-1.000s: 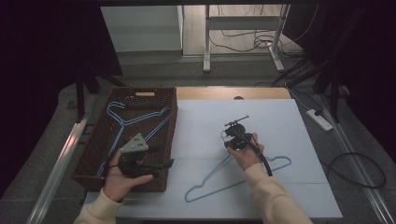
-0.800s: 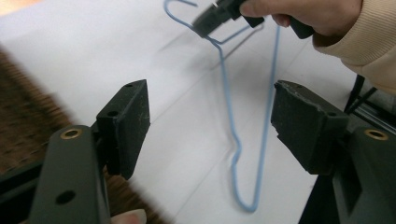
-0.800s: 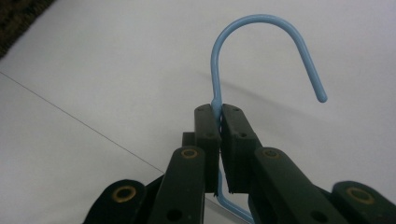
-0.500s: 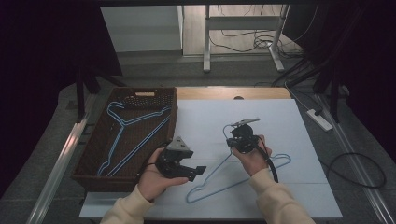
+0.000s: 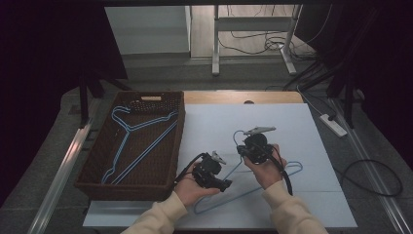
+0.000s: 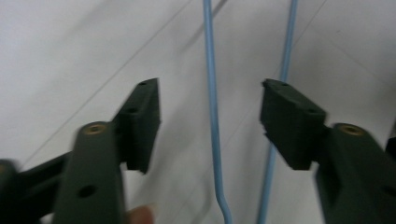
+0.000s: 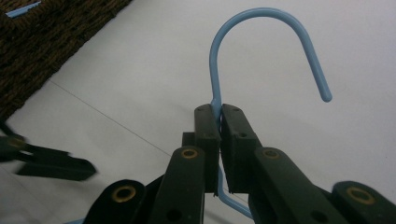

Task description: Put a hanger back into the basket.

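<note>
The blue wire hanger [image 5: 272, 179] lies on the white table [image 5: 311, 131], beside the wicker basket [image 5: 92, 170]; it looks light, thin and springy, likely slippery. The right gripper [image 7: 219, 122] is clenched on its neck under the hook. The left gripper [image 6: 210, 123], jaws just closing, straddles one wire without touching, a sensible second hold
</note>
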Demonstrator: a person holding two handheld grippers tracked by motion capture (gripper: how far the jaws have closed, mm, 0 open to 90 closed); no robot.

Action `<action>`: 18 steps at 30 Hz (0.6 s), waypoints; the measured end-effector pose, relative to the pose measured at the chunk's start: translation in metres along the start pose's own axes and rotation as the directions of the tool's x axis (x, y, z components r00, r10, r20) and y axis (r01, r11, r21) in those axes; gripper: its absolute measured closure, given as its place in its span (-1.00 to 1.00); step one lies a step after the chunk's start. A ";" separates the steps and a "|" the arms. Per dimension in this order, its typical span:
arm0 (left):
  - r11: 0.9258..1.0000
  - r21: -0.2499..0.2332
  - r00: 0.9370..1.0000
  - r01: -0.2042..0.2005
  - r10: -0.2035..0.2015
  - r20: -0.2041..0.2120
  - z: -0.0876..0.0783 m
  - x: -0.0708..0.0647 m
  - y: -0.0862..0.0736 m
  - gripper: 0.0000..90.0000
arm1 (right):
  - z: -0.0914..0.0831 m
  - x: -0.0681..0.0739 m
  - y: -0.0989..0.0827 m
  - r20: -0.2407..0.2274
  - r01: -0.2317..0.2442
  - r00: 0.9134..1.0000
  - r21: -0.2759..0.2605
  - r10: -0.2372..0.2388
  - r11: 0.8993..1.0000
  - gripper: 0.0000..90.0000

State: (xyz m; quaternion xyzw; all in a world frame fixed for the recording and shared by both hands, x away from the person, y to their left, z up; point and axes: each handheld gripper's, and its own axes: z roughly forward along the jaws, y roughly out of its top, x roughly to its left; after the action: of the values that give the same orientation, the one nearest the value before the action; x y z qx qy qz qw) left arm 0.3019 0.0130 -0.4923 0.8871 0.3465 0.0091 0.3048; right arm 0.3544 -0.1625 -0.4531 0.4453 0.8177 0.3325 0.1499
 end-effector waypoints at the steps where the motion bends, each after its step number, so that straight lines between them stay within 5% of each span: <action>1: 1.000 0.010 1.000 0.004 -0.005 0.005 0.003 0.001 0.001 -0.01 | 0.000 0.000 0.000 -0.001 0.000 1.000 -0.002 0.000 1.000 0.91; 9: 0.999 -0.019 0.996 0.035 -0.033 0.077 0.006 0.008 -0.001 0.88 | -0.008 -0.003 -0.002 -0.021 -0.020 1.000 -0.031 0.019 0.999 0.91; 14: 0.998 -0.041 0.995 0.048 -0.045 0.089 0.004 0.008 -0.002 0.92 | -0.012 -0.005 -0.003 -0.042 -0.026 0.999 -0.053 0.023 0.998 0.90; 18: 0.993 -0.082 0.991 0.081 -0.072 0.112 0.000 0.008 -0.001 0.92 | -0.021 -0.011 -0.003 -0.088 -0.041 0.996 -0.118 0.031 0.992 0.53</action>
State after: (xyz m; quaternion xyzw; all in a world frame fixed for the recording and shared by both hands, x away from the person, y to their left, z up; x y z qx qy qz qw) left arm 0.3075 0.0188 -0.4946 0.8584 0.3624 -0.0359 0.3613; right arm 0.3471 -0.1810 -0.4400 0.4354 0.7939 0.4023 0.1348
